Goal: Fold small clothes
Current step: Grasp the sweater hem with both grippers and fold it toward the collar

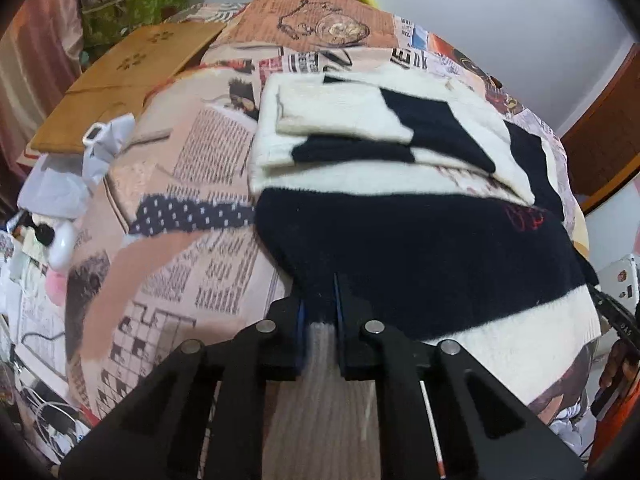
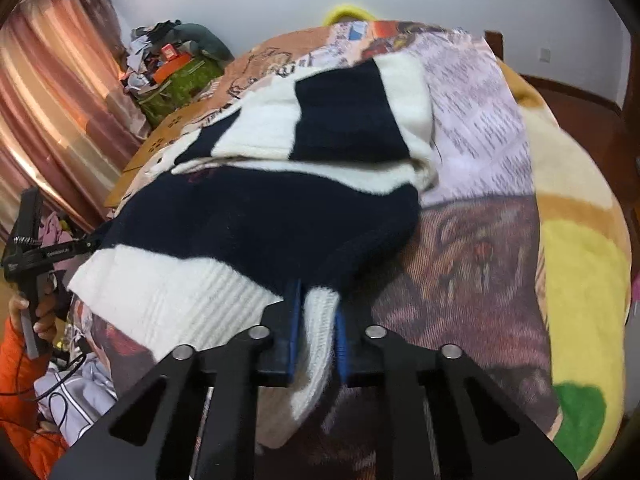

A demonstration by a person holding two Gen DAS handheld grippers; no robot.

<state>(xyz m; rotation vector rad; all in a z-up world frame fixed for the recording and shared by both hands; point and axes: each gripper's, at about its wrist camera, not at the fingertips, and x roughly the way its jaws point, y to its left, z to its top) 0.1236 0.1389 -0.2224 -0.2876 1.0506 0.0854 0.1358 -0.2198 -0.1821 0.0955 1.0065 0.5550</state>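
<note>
Sweater (image 1: 400, 240), knitted in navy and cream bands, lies spread on a bed whose bedspread (image 1: 192, 184) is printed like newspaper pages, its sleeves folded across its upper part. The left gripper (image 1: 320, 304) is pinched nearly closed on the near hem at the sweater's left corner: ribbed cream knit fills the narrow gap between the blue pads, and navy cloth bunches just above the fingertips. The right gripper (image 2: 318, 304) is likewise almost closed, clamped on the cream ribbed hem at the sweater's right corner; a fold of that ribbing runs down between its blue pads and hangs toward the camera. Both grippers point steeply down at the near edge of the bed.

In the right wrist view the person's other hand (image 2: 38, 312), in an orange sleeve, shows at the left edge, holding the black handle of the left gripper. A yellow-and-tan blanket (image 2: 576, 264) lies along the bed's right side. A wooden board (image 1: 120, 80) rests at the far left of the bed.
</note>
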